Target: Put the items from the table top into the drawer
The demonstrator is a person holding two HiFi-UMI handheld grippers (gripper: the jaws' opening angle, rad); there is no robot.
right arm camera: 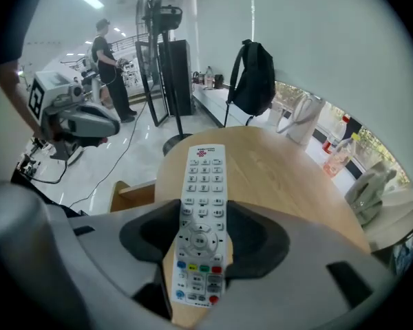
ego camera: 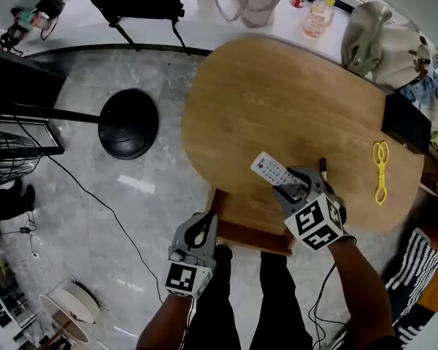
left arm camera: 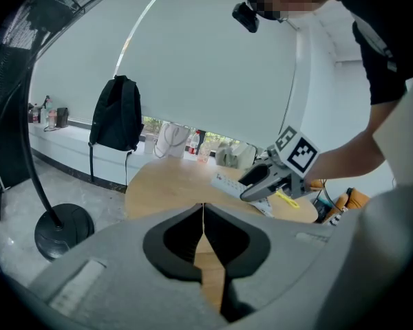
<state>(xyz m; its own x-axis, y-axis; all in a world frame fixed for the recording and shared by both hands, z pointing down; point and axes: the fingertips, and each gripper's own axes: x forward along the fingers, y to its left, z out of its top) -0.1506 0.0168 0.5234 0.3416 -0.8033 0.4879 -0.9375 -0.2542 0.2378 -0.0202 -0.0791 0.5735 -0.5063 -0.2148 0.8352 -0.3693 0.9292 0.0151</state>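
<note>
Right tongs (right arm camera: 198,234), angled steeply downward, clamp the white remote (right arm camera: 202,181); left tongs (left arm camera: 203,229) hang pressed together, empty.

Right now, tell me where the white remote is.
In the head view, the remote is held in the right gripper, over the near edge of the table, just beyond the open drawer.

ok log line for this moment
right gripper: shut on remote | left gripper: shut, empty, beside open drawer | on table: scissors, marker
</note>
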